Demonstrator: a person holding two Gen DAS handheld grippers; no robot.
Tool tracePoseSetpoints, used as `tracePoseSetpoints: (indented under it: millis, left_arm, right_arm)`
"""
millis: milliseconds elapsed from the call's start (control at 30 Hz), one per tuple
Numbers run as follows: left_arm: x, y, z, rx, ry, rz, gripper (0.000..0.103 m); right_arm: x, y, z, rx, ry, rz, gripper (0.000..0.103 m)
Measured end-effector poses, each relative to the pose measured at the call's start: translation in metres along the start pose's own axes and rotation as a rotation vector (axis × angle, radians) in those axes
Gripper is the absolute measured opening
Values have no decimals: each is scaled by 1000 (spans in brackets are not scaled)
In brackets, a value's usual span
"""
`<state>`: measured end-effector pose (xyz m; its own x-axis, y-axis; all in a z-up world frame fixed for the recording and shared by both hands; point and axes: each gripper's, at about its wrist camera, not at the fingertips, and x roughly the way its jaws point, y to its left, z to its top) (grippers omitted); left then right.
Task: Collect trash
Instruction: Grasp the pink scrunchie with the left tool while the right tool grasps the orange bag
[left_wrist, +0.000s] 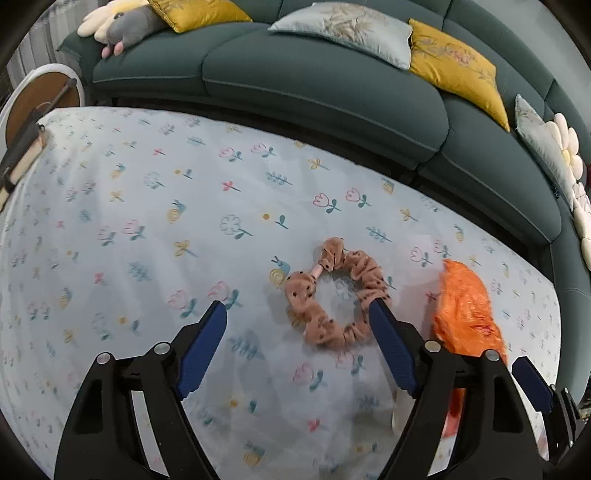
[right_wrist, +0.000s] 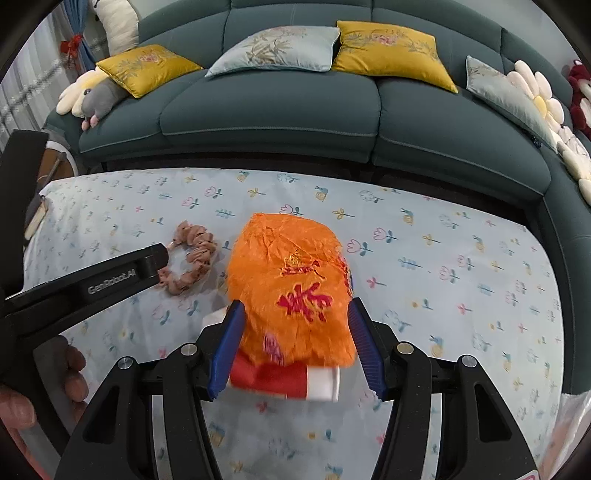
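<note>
The right gripper (right_wrist: 295, 347) clamps a crumpled orange plastic bag (right_wrist: 291, 280) with a red-and-white paper cup (right_wrist: 291, 380) — thin film could slip free. The left gripper (left_wrist: 299, 343) hangs open.

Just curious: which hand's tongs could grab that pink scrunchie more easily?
The left tongs: open and empty right over the scrunchie. The right tongs are already closed around an orange bag.

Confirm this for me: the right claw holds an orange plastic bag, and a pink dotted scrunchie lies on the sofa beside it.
One thing is wrong: the scrunchie lies on the floral tablecloth, not on the sofa. The right wrist view shows it there, left of the orange plastic bag, which does sit between the pads of the right claw.
</note>
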<state>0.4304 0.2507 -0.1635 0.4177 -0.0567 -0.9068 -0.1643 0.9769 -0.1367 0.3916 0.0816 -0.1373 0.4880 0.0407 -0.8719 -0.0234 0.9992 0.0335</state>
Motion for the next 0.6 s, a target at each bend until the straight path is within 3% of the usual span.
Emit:
tracePoseSetpoints:
  millis: [133,200,267,333,600]
  left_arm:
    - [20,-10,0,36,36,-1,56]
    - [21,-18,-3,76,14,15,48]
    - [21,-27,-7,122,10,15,25]
    - [20,-32,-11,136,18,-7,12]
    - [6,-54,-51,169,69,-98,5]
  right_arm:
    - [14,-2,0,-7,13,5,55]
    - [16,-5,-1,-1,13,20,52]
    - [18,-8,-3,9,16,41,47]
    - [17,-10,-5,15,13,56,43]
    - [3,-20,-33,-1,35,55,26]
